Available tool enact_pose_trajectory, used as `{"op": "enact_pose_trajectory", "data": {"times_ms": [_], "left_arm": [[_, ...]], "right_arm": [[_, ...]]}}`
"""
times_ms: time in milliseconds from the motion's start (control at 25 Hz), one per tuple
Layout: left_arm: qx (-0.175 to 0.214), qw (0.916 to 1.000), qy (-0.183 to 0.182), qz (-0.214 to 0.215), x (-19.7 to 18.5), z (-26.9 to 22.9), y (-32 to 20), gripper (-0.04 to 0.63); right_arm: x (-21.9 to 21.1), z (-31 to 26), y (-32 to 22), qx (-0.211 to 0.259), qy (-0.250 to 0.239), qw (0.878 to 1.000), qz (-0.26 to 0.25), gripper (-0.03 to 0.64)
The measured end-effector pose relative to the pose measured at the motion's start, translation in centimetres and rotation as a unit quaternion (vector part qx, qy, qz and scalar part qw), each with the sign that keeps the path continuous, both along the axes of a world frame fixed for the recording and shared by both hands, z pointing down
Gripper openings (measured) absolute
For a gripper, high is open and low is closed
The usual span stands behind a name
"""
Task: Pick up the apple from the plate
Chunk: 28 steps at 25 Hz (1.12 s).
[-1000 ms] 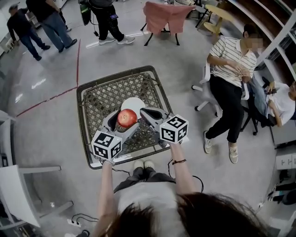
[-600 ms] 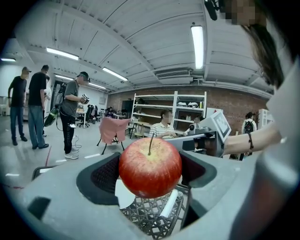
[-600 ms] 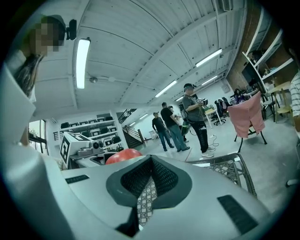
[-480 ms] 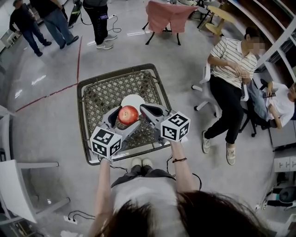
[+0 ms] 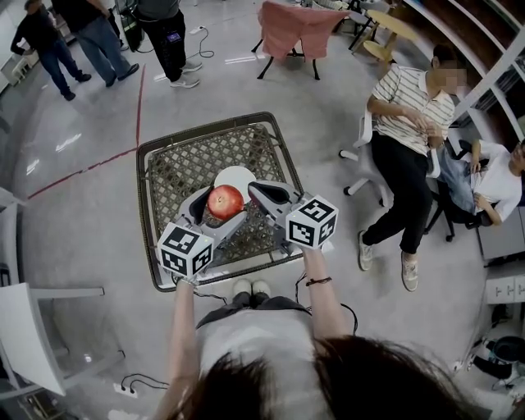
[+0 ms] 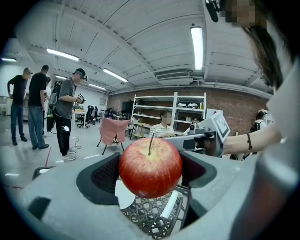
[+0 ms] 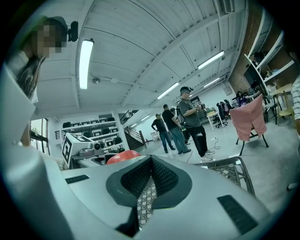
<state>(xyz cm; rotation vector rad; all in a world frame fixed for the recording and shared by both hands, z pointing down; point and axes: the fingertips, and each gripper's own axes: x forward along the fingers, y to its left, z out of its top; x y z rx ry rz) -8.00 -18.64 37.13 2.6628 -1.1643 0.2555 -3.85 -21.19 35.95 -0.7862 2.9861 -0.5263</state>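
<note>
A red apple [image 5: 225, 201] sits between the jaws of my left gripper [image 5: 222, 207], which is shut on it just above the wicker table [image 5: 148, 161]. The white plate [image 5: 239, 175] lies on the table just beyond the apple, partly covered by it. In the left gripper view the apple [image 6: 150, 167] fills the gap between the dark pads [image 6: 104, 176], stem up. My right gripper [image 5: 261, 195] hovers just to the right of the apple, shut, nothing in it. In the right gripper view its pads [image 7: 161, 177] meet and the apple [image 7: 123, 157] peeks over at left.
The square table has a raised metal rim. Two people sit on chairs at the right [image 5: 408, 131]. A chair draped in pink cloth [image 5: 289, 25] stands at the back. Several people stand at the far left [image 5: 98, 37]. White furniture [image 5: 33, 328] is at the near left.
The apple stays held in my left gripper and has barely shifted. The right gripper keeps its place beside it. The standing people at the back have moved a little.
</note>
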Motion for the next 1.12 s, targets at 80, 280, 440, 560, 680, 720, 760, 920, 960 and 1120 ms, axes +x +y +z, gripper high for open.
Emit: {"op": "enact_pose_trajectory", "data": {"times_ms": [80, 280, 440, 560, 680, 720, 760, 920, 960, 1120], "left_arm": [[-0.001, 1.0000, 0.001, 0.000, -0.11, -0.02, 0.11, 0.408], [-0.002, 1.0000, 0.003, 0.001, -0.06, 0.09, -0.04, 0.408], [-0.003, 1.0000, 0.003, 0.002, -0.15, 0.09, -0.06, 0.408], [-0.003, 1.0000, 0.003, 0.002, -0.02, 0.10, -0.08, 0.408], [-0.005, 1.0000, 0.003, 0.003, -0.03, 0.23, -0.09, 0.408], [-0.005, 1.0000, 0.003, 0.004, -0.07, 0.29, -0.08, 0.408], [-0.006, 1.0000, 0.002, 0.004, -0.11, 0.32, -0.06, 0.408], [-0.007, 1.0000, 0.004, 0.004, -0.09, 0.33, -0.13, 0.408], [-0.007, 1.0000, 0.004, 0.004, -0.06, 0.36, -0.16, 0.408], [-0.008, 1.0000, 0.003, 0.005, 0.06, 0.56, -0.33, 0.408]], "right_arm": [[-0.12, -0.07, 0.19, 0.001, 0.001, 1.000, -0.002, 0.009], [-0.10, -0.05, 0.05, 0.002, -0.001, 1.000, -0.002, 0.009], [-0.08, -0.11, 0.05, 0.001, -0.002, 1.000, 0.000, 0.008], [0.12, -0.10, 0.06, 0.000, -0.003, 1.000, 0.001, 0.009], [0.11, -0.01, 0.05, -0.001, -0.003, 1.000, 0.002, 0.009], [0.06, 0.01, 0.08, -0.001, -0.003, 1.000, 0.002, 0.009], [0.04, 0.03, 0.11, -0.001, -0.003, 1.000, 0.002, 0.009], [0.16, 0.15, 0.12, -0.003, -0.002, 1.000, 0.002, 0.009], [0.24, 0.22, 0.10, -0.003, -0.002, 1.000, 0.002, 0.009], [0.60, 0.64, -0.03, -0.006, 0.002, 1.000, 0.000, 0.009]]}}
